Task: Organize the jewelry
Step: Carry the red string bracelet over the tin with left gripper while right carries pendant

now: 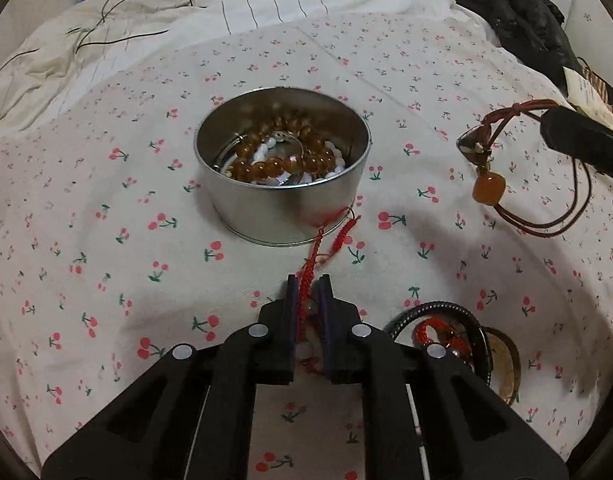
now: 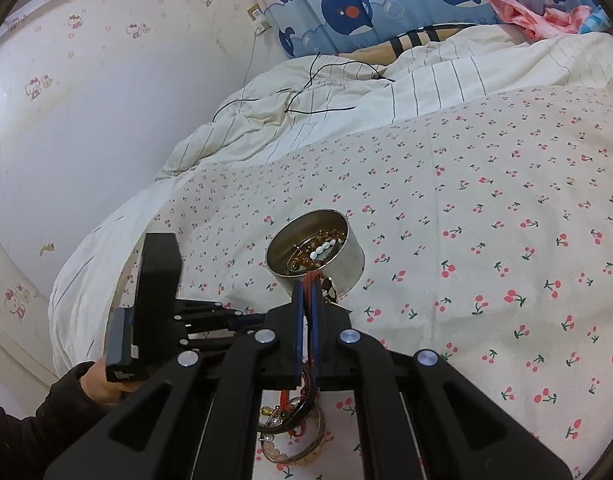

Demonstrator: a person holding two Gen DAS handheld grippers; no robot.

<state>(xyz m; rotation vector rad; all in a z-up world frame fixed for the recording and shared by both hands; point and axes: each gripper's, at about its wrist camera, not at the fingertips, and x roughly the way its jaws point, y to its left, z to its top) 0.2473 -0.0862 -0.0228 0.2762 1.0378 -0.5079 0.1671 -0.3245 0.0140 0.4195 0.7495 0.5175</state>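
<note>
- I am holding a red braided cord bracelet in the left claw, jaws pinched nearly closed on it, its loose end trailing on the bed sheet and touching the foot of the round metal tin.
- My right claw is likewise clamped tight, gripping a brown cord necklace with an amber pendant dangling clear of the sheet.
- To do this step well, I judge I should be lifting the red cord high enough that its tail clears the tin's rim, centring over the opening, then releasing, without snagging or tipping the tin.
- The tin is already holding an amber bead bracelet, white beads and something silvery.
- More bangles are lying in a pile on the sheet near my left claw, still waiting.
</note>
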